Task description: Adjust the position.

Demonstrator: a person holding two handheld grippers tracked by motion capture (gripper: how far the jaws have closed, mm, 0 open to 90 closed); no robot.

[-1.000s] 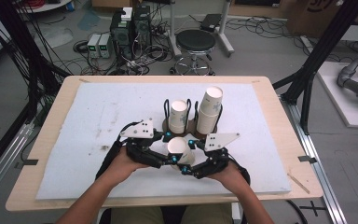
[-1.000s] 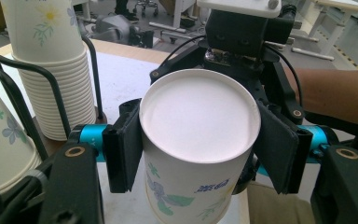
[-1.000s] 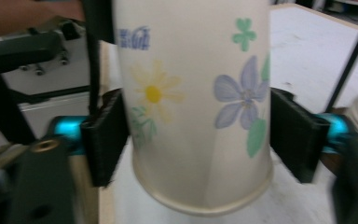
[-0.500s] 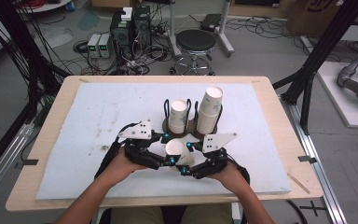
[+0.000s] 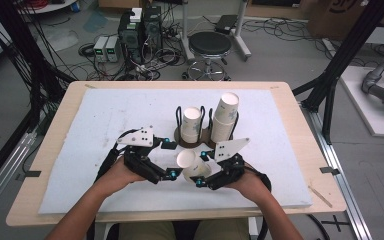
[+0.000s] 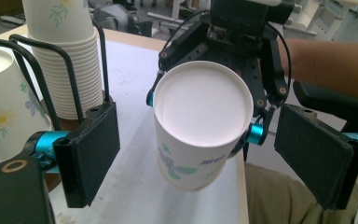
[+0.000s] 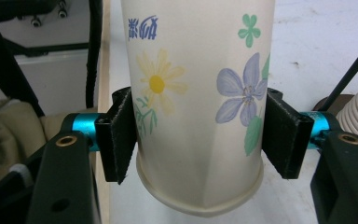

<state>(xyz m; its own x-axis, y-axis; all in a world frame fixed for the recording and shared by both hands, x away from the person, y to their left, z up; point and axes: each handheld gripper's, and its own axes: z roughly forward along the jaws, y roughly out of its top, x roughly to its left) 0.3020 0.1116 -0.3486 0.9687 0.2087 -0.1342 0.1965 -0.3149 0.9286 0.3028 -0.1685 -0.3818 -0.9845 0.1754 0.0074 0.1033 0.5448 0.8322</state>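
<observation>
At the bottom centre of the high view, a person's forearms enter the frame, each hand holding a gripper over a white mat point(image 5: 80, 150) that covers the wooden tabletop point(image 5: 50, 145).

The right gripper point(image 5: 200, 172), right of centre, has its fingers point(image 7: 116, 135) closed on a paper cup point(image 5: 189, 162). In the right gripper view the two black pads press both sides of the cup near its rolled rim, and the cup points away from the camera. It is white, printed with a yellow daisy and a purple flower. In the left gripper view the cup's flat base faces the camera, tilted, and it appears raised off the mat.

The left gripper point(image 5: 170, 159), left of centre, has its fingers spread wide apart. They stand on either side of the cup's base without touching it.

Just beyond the grippers, at the centre of the high view, a black wire rack point(image 5: 180, 117) stands on the mat. Its left slot holds a single cup point(image 5: 192, 122) upside down. Its right slot holds a taller stack of cups point(image 5: 224, 117), also upside down.

Past the tabletop's far edge, at the top of the frame, a round black stool point(image 5: 210, 45) stands on a grey floor amid cables and electronic boxes point(image 5: 140, 27).
</observation>
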